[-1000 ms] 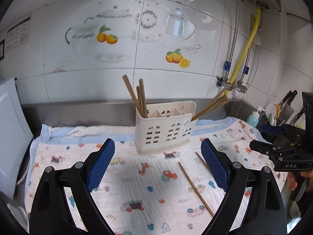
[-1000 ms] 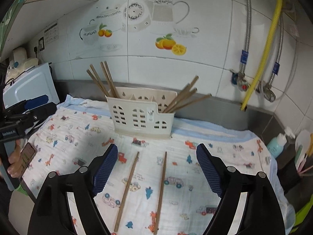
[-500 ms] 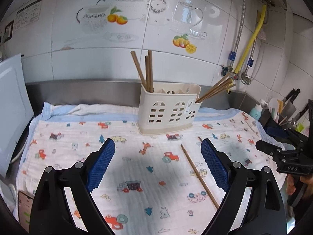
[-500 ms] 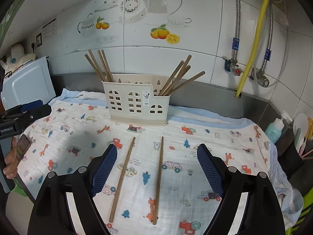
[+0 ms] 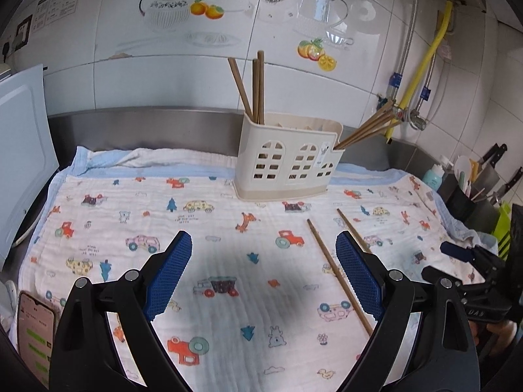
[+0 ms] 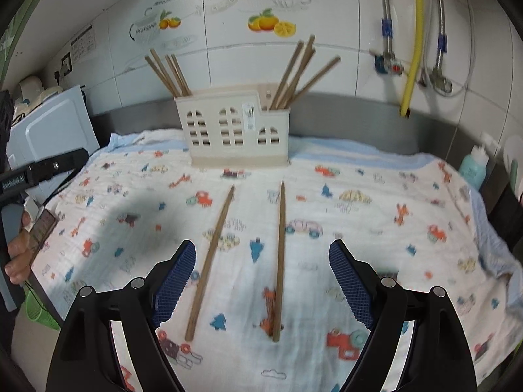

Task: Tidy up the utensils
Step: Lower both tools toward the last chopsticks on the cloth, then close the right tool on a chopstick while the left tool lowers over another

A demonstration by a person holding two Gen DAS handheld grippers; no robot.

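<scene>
A cream slotted utensil holder [image 5: 287, 160] [image 6: 235, 134] stands at the back of a printed cloth [image 5: 130, 212]. Brown chopsticks stick up from its left end [image 6: 166, 72] and lean out of its right end [image 6: 300, 68]. Two loose chopsticks lie side by side on the cloth, the left one [image 6: 212, 258] and the right one [image 6: 280, 254]. My right gripper [image 6: 263, 254] hangs open above their near halves and touches neither. My left gripper [image 5: 263, 245] is open over bare cloth, with the same two chopsticks [image 5: 336, 271] by its right finger.
A phone [image 5: 36, 326] lies at the cloth's near left corner. A white appliance [image 5: 19, 170] stands at the left. A teal bottle [image 5: 433, 176], knives [image 5: 493, 160] and pipes with a yellow hose [image 5: 421, 65] are at the right. A tiled wall closes the back.
Both grippers have come down toward the cloth, so the holder and the loose chopsticks look larger and nearer. Both stay open and nothing has been picked up.
</scene>
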